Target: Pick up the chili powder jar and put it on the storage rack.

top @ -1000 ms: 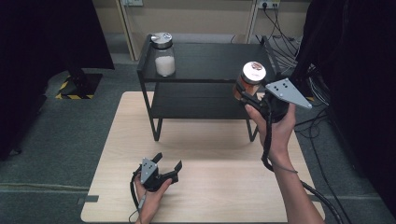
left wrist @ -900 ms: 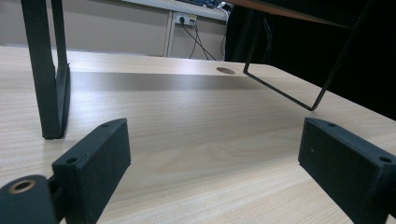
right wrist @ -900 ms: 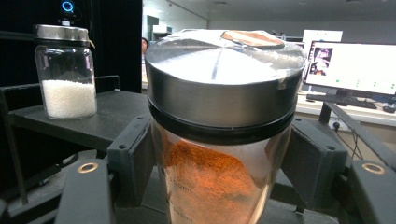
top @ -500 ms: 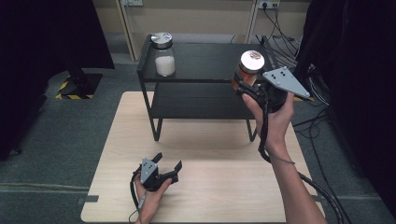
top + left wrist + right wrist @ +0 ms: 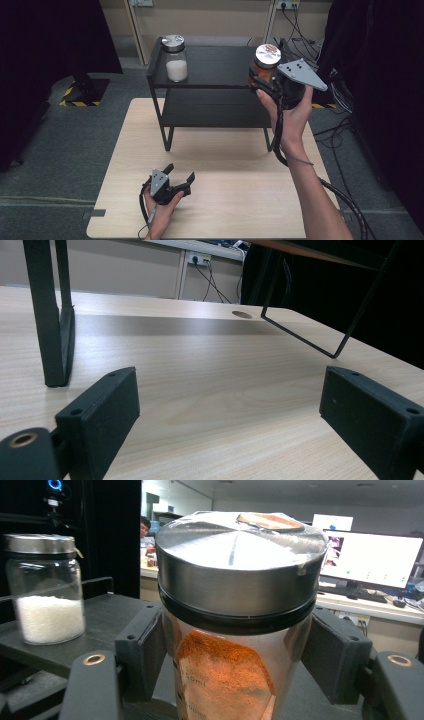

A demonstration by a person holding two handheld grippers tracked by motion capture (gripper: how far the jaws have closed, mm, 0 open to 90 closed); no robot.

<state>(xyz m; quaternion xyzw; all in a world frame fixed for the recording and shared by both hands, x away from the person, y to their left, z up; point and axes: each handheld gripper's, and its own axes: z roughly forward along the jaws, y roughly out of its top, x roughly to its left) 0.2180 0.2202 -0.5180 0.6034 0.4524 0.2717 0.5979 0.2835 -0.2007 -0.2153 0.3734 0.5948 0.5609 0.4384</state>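
2 grippers are in your hands in the high view: your right gripper [image 5: 261,82] is raised at the right end of the black 2-tier shelf [image 5: 215,90], its jaws clamped on the glass body of a jar of orange powder [image 5: 265,64], which it holds upright at about the height of the top tier; from this angle you cannot tell whether the jar's base touches the shelf. A second jar, holding white grains [image 5: 175,58], stands at the left end of that top tier, well apart from the first. Your left gripper [image 5: 178,178] lies low on the wooden table [image 5: 240,200] in front of the shelf, jaws apart and holding nothing. In the left gripper view, the 2 black jaws stand wide with bare tabletop [image 5: 210,390] between them; a shelf leg [image 5: 50,315] rises at the left. In the right gripper view, the jaws press on both sides of the orange-powder jar [image 5: 225,680], just below its silver lid [image 5: 240,560], and the white-grain jar [image 5: 47,595] stands on the shelf to the left.
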